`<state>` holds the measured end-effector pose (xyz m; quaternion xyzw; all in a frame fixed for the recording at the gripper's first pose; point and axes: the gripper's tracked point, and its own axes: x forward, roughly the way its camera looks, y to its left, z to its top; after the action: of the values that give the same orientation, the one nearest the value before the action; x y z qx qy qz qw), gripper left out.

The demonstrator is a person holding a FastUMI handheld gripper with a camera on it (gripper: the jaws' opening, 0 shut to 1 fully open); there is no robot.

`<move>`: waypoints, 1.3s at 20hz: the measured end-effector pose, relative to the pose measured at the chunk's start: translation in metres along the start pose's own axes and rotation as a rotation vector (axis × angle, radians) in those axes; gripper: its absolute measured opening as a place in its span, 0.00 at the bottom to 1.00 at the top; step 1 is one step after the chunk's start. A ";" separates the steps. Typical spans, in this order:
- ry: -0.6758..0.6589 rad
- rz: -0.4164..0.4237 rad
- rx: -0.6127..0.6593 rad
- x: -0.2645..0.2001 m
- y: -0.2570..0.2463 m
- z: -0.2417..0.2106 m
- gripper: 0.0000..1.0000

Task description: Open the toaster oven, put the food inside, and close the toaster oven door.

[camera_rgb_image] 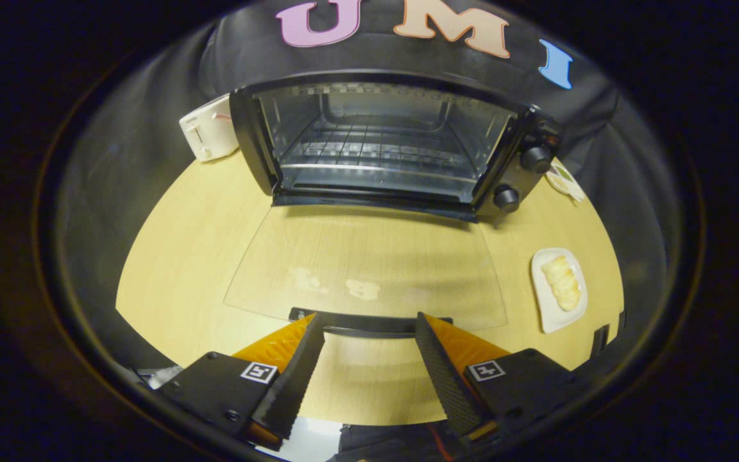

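The toaster oven point(382, 144) was seen standing at the far side of the wooden tabletop point(190, 256), against the black cloth wall. Its glass door point(369, 266) was folded fully down and lay flat, reaching out toward the gripper point(369, 327), so the cavity was exposed, with a wire rack point(369, 151) across it. The door's dark handle point(369, 319) was found at the near edge, just at the fingertips. The jaws were spread wide, with nothing held between them; each fingertip sat near one end of the handle, and contact could not be judged. Two knobs point(522, 178) were seen on the oven's right-hand panel. The food point(563, 281), a pale, ridged piece, was lying on a small white plate point(555, 314) on the tabletop, to the right of the open door and well apart from the fingers. A white toaster point(208, 133) was seen behind the oven's left side.
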<state>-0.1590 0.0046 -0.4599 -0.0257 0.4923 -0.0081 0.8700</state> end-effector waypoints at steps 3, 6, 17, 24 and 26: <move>-0.056 -0.039 0.035 -0.010 -0.025 0.028 0.92; -0.094 -0.104 0.057 -0.016 -0.061 0.051 0.92; -0.073 -0.328 0.146 -0.010 -0.213 0.062 0.93; 0.003 -0.353 0.181 0.020 -0.272 0.030 0.94; 0.026 -0.344 0.174 0.029 -0.279 0.018 0.95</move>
<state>-0.1251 -0.2749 -0.4606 -0.0342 0.4891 -0.1993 0.8484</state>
